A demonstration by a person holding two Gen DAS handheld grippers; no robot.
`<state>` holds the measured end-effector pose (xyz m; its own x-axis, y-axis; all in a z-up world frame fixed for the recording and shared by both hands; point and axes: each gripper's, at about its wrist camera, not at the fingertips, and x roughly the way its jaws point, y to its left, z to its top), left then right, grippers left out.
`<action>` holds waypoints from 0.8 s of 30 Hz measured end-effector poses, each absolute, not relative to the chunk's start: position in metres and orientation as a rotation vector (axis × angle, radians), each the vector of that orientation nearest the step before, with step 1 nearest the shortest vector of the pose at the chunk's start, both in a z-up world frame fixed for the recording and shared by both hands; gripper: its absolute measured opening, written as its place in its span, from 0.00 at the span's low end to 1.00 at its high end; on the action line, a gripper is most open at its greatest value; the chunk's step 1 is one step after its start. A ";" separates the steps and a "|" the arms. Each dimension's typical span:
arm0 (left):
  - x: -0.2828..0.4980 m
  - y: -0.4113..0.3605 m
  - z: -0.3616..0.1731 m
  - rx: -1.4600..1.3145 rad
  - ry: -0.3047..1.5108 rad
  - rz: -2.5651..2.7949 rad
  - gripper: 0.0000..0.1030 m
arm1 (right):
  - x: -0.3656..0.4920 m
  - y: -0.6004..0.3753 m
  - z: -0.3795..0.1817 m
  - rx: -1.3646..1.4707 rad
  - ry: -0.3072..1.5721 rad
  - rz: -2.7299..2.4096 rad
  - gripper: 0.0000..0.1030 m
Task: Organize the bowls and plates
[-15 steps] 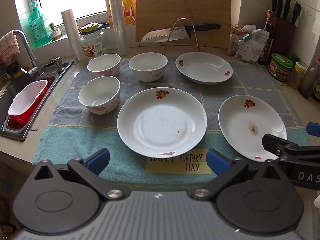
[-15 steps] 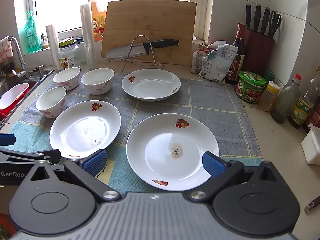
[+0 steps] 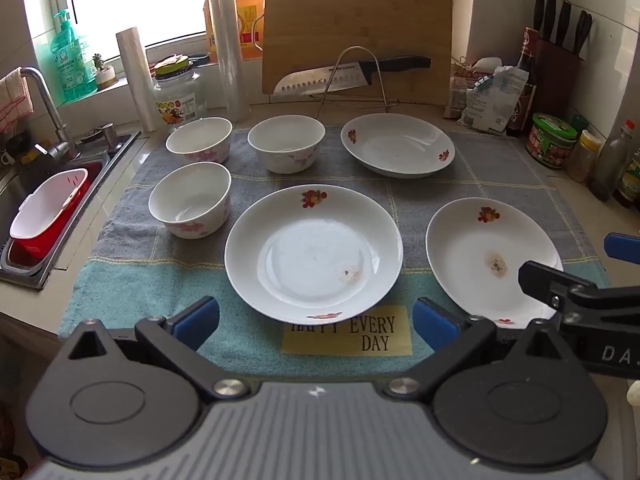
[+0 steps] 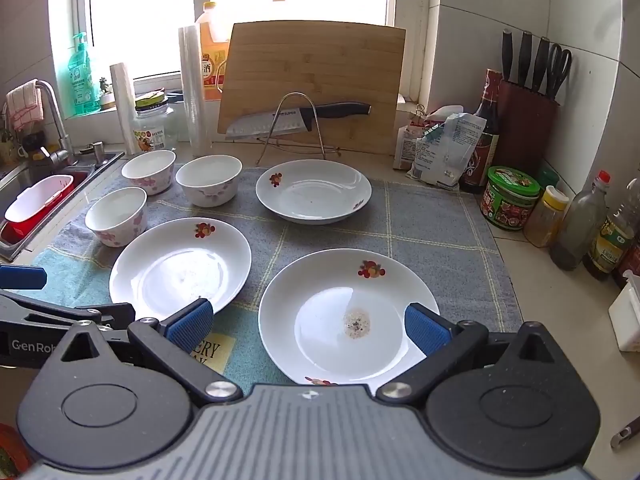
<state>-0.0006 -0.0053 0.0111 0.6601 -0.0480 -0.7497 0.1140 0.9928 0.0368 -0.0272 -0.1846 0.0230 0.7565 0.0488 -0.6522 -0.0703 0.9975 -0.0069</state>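
Far off to the left of my left tool (image 3: 316,318) stand three bowls on the towel (image 3: 120,280): the nearest bowl (image 3: 190,199), then the far-left bowl (image 3: 199,140) behind it and the middle bowl (image 3: 286,143) beside that. Straight ahead of the left tool, just past its fingertips, lies the centre plate (image 3: 314,250). Beyond it, to the right, sits the far plate (image 3: 398,145). My right tool (image 4: 308,326) hangs over the near edge of the right plate (image 4: 348,314), which carries a brownish smear in its middle.

Both tools stand spread wide with nothing between the pads.

I judge all of this to be glazed ceramic: stiff, fairly heavy for its size, slick and breakable. The plates lie flat on soft cloth, so the raised rim is the only place to pinch, one finger over and one under. The bowls take a grip across the wall at the lip.

Each tool's body hides the near strip of the bench, and it cuts off the near rim of the right plate. Whether the bowls are wet inside I cannot make out.
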 end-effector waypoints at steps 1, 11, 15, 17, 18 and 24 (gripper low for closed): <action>-0.001 -0.006 0.012 0.082 0.838 -0.100 0.99 | -0.027 -0.186 0.023 -0.032 0.704 0.070 1.00; -0.001 -0.008 0.013 0.044 0.775 -0.167 0.99 | -0.039 -0.205 0.015 -0.052 0.601 0.177 1.00; -0.001 -0.008 0.009 0.035 0.776 -0.171 0.99 | -0.039 -0.217 -0.007 -0.090 0.632 0.188 1.00; -0.002 -0.008 0.007 0.028 0.774 -0.169 0.99 | -0.039 -0.225 -0.023 -0.096 0.663 0.174 1.00; -0.001 -0.008 0.007 0.025 0.775 -0.167 0.99 | -0.040 -0.229 -0.031 -0.094 0.680 0.179 1.00; 0.002 -0.009 0.005 0.006 0.766 -0.158 0.99 | -0.039 -0.254 -0.080 -0.053 0.781 0.167 1.00</action>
